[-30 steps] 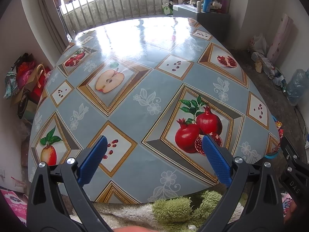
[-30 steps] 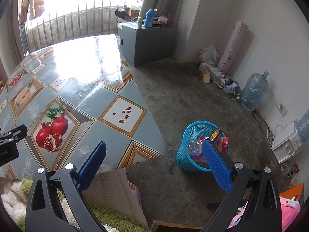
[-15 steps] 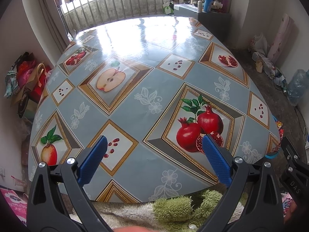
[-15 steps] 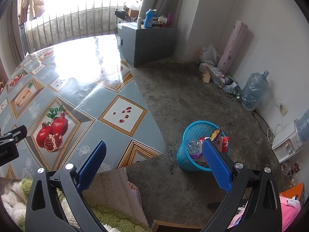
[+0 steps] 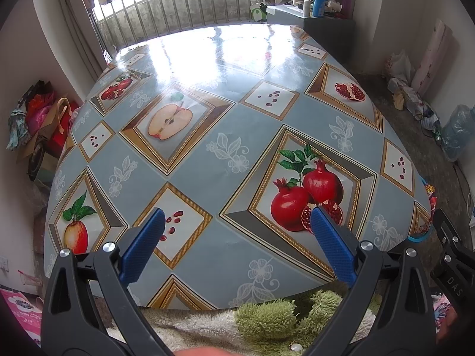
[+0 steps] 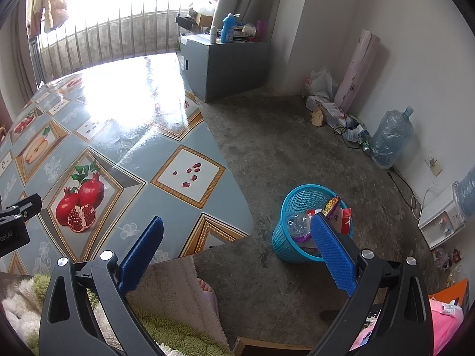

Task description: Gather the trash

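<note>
A blue mesh waste basket [image 6: 286,237] stands on the concrete floor just right of the table's near corner. It holds a clear plastic bottle [image 6: 298,222], snack wrappers [image 6: 332,204] and red-and-white packaging. Its rim peeks past the table edge in the left wrist view [image 5: 418,237]. My left gripper [image 5: 234,231] is open and empty above the near part of the table [image 5: 207,118]. My right gripper [image 6: 236,237] is open and empty above the floor, beside the basket. No trash shows on the table.
The table [image 6: 118,136] has a glossy fruit-print cloth. A grey cabinet [image 6: 219,59] with bottles stands beyond it. Bags and a large water jug [image 6: 389,136] line the right wall. Bags [image 5: 38,118] lie at the left. A fluffy green cloth [image 5: 267,317] is under the grippers.
</note>
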